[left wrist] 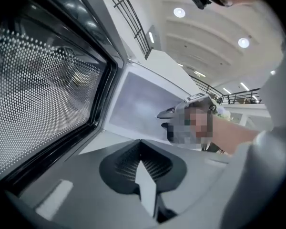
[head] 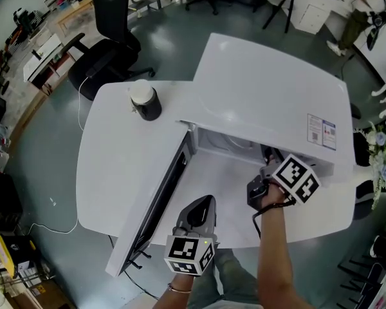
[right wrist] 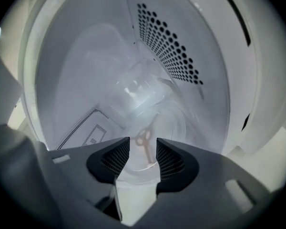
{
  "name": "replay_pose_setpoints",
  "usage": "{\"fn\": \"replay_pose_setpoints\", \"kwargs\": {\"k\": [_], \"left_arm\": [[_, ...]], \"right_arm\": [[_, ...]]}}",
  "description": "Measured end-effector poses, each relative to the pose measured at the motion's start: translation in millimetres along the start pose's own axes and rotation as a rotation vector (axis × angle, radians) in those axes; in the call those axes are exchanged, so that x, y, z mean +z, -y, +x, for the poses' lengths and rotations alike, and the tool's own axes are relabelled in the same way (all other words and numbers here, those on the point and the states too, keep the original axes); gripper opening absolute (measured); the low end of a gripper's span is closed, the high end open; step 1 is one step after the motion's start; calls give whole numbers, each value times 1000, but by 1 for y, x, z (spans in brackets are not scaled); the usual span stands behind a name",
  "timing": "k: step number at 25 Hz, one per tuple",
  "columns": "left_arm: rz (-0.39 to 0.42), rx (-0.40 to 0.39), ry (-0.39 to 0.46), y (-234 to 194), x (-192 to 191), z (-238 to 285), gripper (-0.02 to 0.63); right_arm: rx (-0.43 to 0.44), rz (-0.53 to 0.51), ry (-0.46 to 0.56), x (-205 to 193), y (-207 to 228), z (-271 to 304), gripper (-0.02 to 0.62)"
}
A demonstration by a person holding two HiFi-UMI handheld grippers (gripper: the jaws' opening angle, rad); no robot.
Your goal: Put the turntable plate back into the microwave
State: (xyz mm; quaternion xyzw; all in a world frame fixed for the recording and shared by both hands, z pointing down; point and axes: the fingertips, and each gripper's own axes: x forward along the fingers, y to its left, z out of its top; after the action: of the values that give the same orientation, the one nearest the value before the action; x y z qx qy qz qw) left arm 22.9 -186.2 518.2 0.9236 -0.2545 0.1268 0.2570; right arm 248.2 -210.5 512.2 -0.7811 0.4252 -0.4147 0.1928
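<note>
Inside the microwave (head: pixel 270 102): turntable plate (right wrist: pixel 174 128); my right hand-held gripper (right wrist: pixel 143 150), jaws apart, holding nothing. Beside its door (left wrist: pixel 47 80): my left hand-held gripper (left wrist: pixel 141 147), closed, empty.

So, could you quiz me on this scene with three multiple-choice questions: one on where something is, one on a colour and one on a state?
1. Where is the glass turntable plate?
A. on an office chair
B. inside the microwave
C. on the floor

2. What colour is the lid of the dark cup?
A. red
B. green
C. white

3. How is the microwave's door?
A. swung open
B. shut
C. taken off

Answers:
1. B: the right gripper view shows the plate within the white cavity, beneath the vent holes.
2. C: the head view shows a white top on the dark cup.
3. A: in the head view the door stands out from the front opening, on its left side.
</note>
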Motion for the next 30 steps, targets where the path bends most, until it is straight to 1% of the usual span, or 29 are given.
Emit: {"fn": "replay_pose_setpoints", "kwargs": {"k": [8,15,19,24,30], "left_arm": [[5,0,13,2,0,-11,-1],[15,1,24,10,2,-23,-1],[17,3,35,18,5,-32,-2],[26,13,34,29,13,-39,0],[57,16,47,41,38,-41,-1]], "right_arm": [[-24,-23,-11,-11,4,-15,163],[-17,-56,-16,-15,-1,-35,163],[-1,-86,-21,-17,-8,-52,163],[24,-150,-24,-18,-21,-79,162],[94,-253,-26,-20,-40,-111,156]]}}
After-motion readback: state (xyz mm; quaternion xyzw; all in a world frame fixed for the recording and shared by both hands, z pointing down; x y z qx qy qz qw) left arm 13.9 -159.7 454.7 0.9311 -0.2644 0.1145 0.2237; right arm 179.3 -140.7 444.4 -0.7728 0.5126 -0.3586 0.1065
